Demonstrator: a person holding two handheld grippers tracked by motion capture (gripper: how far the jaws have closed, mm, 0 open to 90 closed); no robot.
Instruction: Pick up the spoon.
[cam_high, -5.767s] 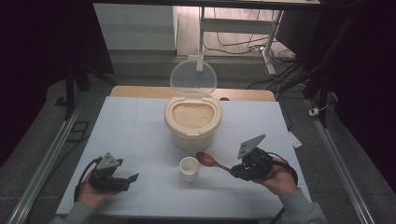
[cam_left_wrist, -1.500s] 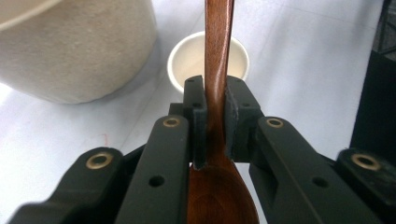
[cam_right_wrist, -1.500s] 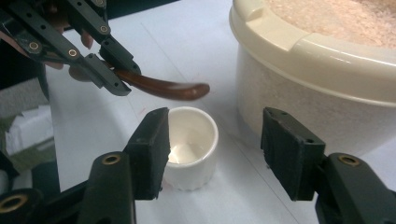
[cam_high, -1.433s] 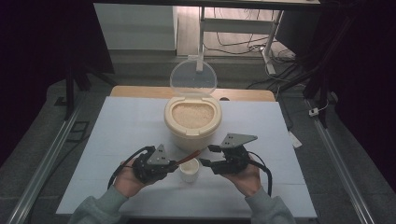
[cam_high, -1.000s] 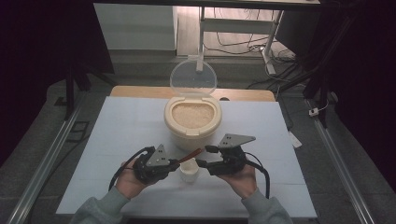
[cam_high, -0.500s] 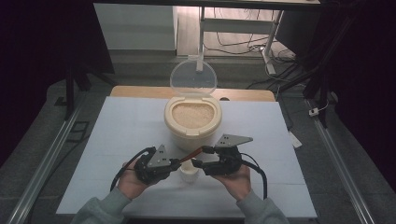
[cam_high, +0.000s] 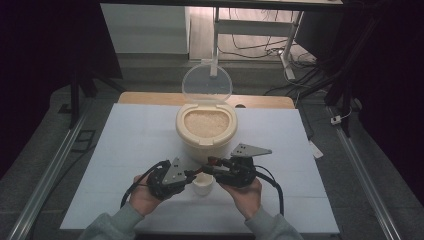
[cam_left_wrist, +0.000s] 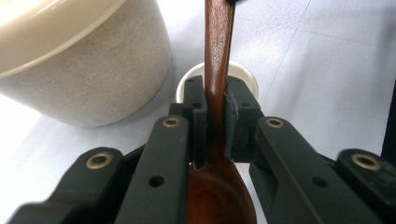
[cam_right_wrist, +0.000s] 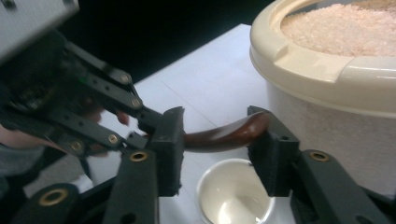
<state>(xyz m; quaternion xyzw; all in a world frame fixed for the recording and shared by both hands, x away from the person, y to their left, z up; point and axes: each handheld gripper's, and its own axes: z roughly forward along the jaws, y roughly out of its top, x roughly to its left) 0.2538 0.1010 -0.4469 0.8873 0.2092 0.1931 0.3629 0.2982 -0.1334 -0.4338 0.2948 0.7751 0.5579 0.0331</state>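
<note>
Your left tongs (cam_left_wrist: 215, 109) pinch the wooden spoon (cam_left_wrist: 218, 70) by its neck; your right tongs (cam_right_wrist: 217, 149) stand spread around its handle, over the white cup (cam_right_wrist: 236, 196).

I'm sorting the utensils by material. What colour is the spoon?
Dark reddish brown, like polished wood; the spoon shows best in the left gripper view.

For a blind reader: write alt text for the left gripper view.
The left gripper is shut on the neck of a brown wooden spoon, whose handle runs up and away over a small white cup. A beige container stands at upper left on the white table.
</note>
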